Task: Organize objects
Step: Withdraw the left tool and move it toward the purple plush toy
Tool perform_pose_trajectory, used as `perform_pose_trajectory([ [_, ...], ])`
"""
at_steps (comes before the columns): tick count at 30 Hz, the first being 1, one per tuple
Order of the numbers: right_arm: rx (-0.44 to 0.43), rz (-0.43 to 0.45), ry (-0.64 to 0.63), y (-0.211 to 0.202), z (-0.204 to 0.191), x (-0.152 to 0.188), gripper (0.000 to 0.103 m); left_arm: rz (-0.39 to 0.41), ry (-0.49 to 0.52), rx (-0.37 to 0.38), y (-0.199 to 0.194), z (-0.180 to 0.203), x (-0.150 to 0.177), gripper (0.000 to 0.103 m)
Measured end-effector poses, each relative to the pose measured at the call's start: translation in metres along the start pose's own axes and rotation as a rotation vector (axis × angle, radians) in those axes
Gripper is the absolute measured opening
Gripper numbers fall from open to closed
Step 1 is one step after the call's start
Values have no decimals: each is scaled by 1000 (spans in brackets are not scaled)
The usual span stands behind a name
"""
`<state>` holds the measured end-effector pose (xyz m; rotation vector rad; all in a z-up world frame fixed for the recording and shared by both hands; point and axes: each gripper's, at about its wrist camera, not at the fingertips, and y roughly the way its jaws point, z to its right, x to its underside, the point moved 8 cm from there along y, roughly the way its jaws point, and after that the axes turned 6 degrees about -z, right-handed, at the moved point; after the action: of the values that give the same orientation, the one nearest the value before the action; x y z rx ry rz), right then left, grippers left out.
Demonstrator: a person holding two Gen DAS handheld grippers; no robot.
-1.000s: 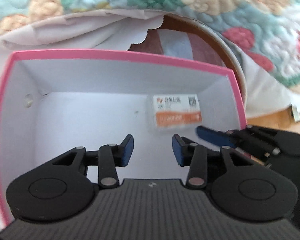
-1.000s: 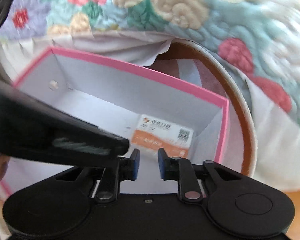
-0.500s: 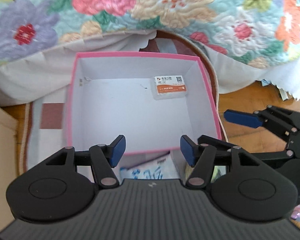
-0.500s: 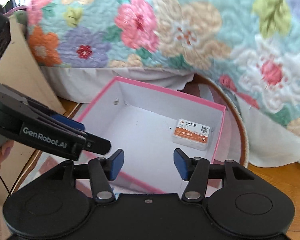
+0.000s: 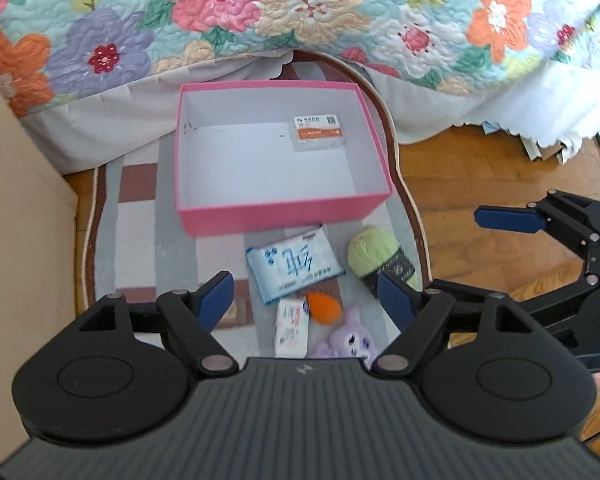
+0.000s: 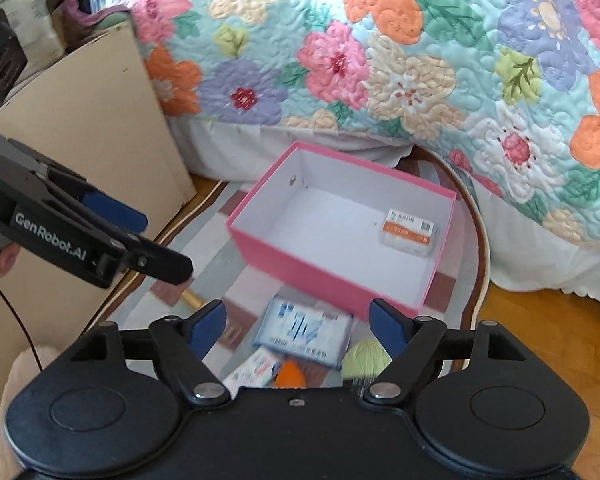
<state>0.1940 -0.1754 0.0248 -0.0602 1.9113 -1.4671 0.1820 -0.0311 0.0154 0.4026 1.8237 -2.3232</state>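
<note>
A pink box (image 5: 284,216) (image 6: 300,270) with a white inside stands on a striped rug; a small orange-and-white packet (image 5: 319,133) (image 6: 409,233) lies in its far right corner. In front of the box lie a blue-and-white tissue pack (image 5: 294,267) (image 6: 306,330), a green yarn ball (image 5: 374,254) (image 6: 364,360), an orange egg-shaped sponge (image 5: 324,308) (image 6: 290,374), a small white carton (image 5: 292,330) (image 6: 254,370) and a purple plush toy (image 5: 350,340). My left gripper (image 5: 306,294) hovers above these items, jaws opening, nothing between them. My right gripper (image 6: 298,322) is likewise high, jaws opening and empty.
A floral quilt (image 5: 300,12) (image 6: 420,60) hangs over the bed behind the box. A beige cabinet (image 5: 16,200) (image 6: 84,128) stands at the left. Wooden floor (image 5: 480,176) lies right of the rug (image 5: 140,240). Part of a hand (image 6: 0,260) holds the left gripper.
Both grippers have risen and pulled back from inside the pink box, and their jaws have spread wide. The packet stays in the box; the loose items in front have come into view.
</note>
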Motion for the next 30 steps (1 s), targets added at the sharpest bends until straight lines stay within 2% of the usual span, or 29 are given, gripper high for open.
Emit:
perform_pose_trajectory([
  [7,-16,-27,-57,-26,-28,31,88,-6,25,24,-16,6,39,85],
  [9,-14,-31,-77,-29,-36,41,90,-23,30,50,-16,10,48,85],
  [13,-4,-41,-79,-27,-49,62,90,-34,45,55,-10,14,62,86],
  [18,3,-81,-112,-18,-60,85,90,-67,47,45,12,12,83,88],
  [23,-33,-91,-105,-3,-62,101,90,-79,37,92,39,14,98,91],
  [30,27,-142,-77,44,-46,123,90,-65,46,107,79,21,107,91],
])
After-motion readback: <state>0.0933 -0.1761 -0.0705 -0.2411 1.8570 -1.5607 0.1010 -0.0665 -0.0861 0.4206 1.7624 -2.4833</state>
